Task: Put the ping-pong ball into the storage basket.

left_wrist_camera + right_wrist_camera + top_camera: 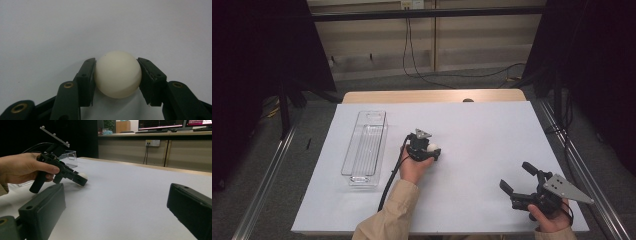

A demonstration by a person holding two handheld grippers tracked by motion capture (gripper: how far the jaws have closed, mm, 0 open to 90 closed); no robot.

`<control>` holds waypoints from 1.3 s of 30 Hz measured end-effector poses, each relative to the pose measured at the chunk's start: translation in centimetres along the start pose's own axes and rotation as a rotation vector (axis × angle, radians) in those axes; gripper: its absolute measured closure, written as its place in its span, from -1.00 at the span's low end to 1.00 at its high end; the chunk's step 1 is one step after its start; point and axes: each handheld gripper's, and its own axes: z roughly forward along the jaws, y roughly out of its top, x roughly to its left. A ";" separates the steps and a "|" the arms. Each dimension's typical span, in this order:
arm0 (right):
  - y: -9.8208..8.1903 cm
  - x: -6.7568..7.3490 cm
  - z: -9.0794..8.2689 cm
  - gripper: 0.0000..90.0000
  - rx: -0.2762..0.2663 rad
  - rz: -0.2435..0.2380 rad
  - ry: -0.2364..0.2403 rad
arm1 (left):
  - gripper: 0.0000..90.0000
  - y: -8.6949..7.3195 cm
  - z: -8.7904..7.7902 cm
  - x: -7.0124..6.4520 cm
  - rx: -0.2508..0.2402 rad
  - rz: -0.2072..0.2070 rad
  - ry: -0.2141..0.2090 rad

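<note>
A cream-white ball rests on the white table sheet near the middle. My left gripper is shut on it; in the left gripper view both black pads press the sides of the ball. A hand holds that gripper from below. My right gripper stands open near the front right corner, with nothing between its fingers. Seen from the right gripper view, the wide-apart jaws of my right gripper frame the left gripper and the ball farther off.
A long clear plastic bin lies on the left side of the sheet, its long side running front to back, and appears again behind the hand as the bin. The white sheet covers the table; a wooden strip shows at the back edge.
</note>
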 end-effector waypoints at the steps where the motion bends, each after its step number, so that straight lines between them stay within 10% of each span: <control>1: 0.0 0.0 0.0 -0.97 0.000 -0.001 0.000 | 0.14 0.0 0.0 0.1 -0.005 0.000 -0.004; 39: -0.1 0.0 0.0 -0.97 0.015 -0.008 0.006 | 0.14 0.5 -1.8 0.1 -0.019 -0.049 -0.019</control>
